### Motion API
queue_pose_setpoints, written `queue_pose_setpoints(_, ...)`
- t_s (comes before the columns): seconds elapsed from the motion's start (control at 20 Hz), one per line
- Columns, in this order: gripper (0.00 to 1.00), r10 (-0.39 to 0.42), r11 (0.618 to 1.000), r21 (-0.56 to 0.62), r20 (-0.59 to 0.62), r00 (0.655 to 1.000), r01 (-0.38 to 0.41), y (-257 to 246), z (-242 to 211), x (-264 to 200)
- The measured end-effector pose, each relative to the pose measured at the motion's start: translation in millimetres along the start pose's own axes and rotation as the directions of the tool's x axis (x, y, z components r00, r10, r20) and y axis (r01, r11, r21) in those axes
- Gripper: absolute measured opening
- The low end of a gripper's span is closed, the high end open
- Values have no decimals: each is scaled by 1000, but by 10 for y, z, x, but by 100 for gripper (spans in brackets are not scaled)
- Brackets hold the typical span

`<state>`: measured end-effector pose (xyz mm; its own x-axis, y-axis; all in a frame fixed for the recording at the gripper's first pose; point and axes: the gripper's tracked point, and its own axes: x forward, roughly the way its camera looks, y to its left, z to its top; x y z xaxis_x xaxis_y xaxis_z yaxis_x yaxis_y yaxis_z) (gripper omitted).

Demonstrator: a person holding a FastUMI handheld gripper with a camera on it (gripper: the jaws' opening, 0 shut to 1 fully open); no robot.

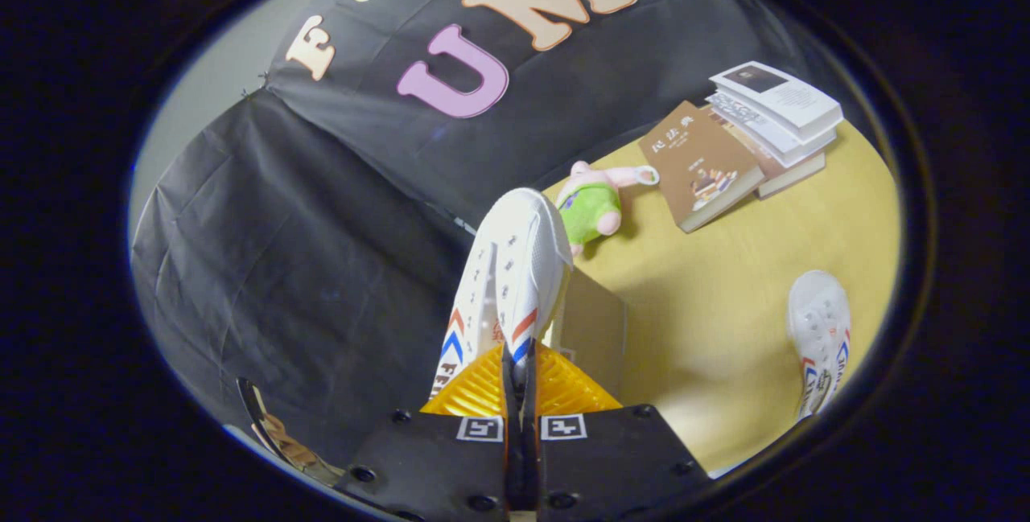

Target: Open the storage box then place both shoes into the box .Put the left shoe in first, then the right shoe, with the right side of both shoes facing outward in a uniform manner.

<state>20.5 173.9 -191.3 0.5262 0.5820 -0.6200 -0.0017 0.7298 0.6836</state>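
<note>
My gripper [519,361] is shut on a white sneaker [507,281] with red and blue chevrons. Both yellow ribbed fingers [475,389] press on its side near the heel, and the toe points away from me. The shoe hangs above the table. Just under it and to the right of the fingers, a tan panel of the storage box [595,329] shows; I cannot tell how far the box stands open. The second white sneaker [821,337] lies on the yellow table [724,281], well off to the right of the fingers.
A pink plush toy in a green shirt [595,204] lies beyond the held shoe's toe. Further right a brown book [700,164] leans against a stack of books [776,116]. A thin dark curved piece [273,433] shows at the left of the gripper.
</note>
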Motion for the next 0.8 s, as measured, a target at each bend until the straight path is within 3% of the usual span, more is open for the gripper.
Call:
queue_pose_setpoints(0.35, 3, -21, 999, -35, -83, 996, 19, 200, -462, 650)
queue_pose_setpoints(0.8, 3, -123, 992, -56, -196, 973, 114, 229, -1042, 1172)
